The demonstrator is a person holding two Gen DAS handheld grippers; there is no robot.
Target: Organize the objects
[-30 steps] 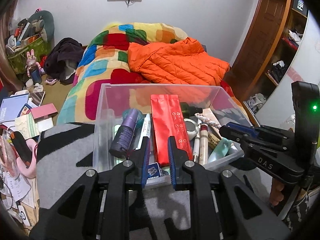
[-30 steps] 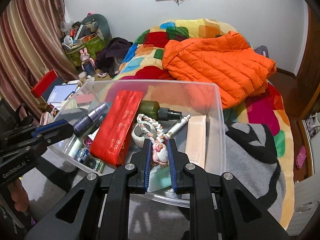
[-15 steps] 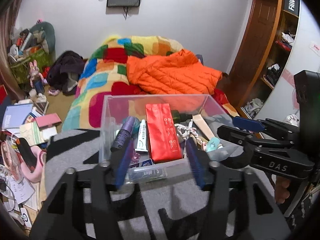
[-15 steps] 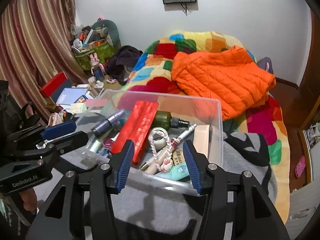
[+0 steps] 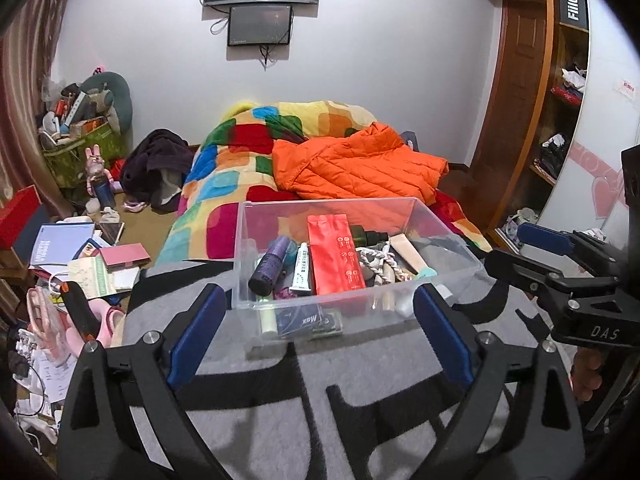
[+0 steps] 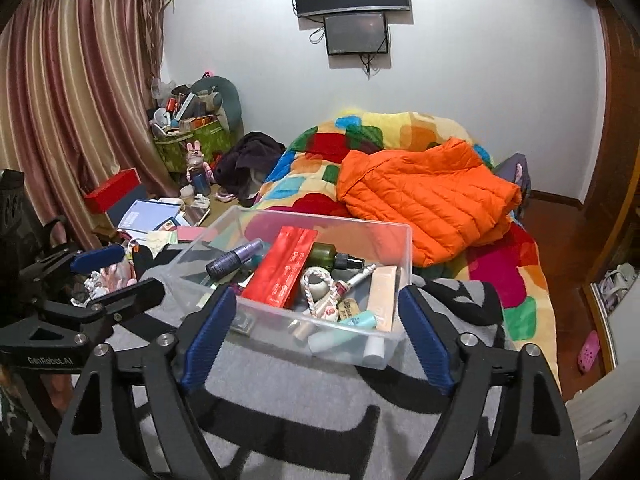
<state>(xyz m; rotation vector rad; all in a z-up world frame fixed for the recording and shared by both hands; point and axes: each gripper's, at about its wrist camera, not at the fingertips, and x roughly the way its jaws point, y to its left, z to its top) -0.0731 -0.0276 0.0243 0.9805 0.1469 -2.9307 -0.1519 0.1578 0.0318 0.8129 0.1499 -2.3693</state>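
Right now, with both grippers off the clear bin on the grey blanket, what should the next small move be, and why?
Probably swing the left gripper toward the clutter at the bedside for the next item. Both it and the right gripper have just been opening and now stand wide with nothing between the pads, short of the clear bin, whose contents, such as the red pouch, already lie inside.

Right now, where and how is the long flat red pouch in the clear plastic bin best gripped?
Probably at the long flat red pouch's raised far end, from above: it lies slanted on other items in the clear plastic bin, far end propped up, so jaws can likely close across its thin faces there.
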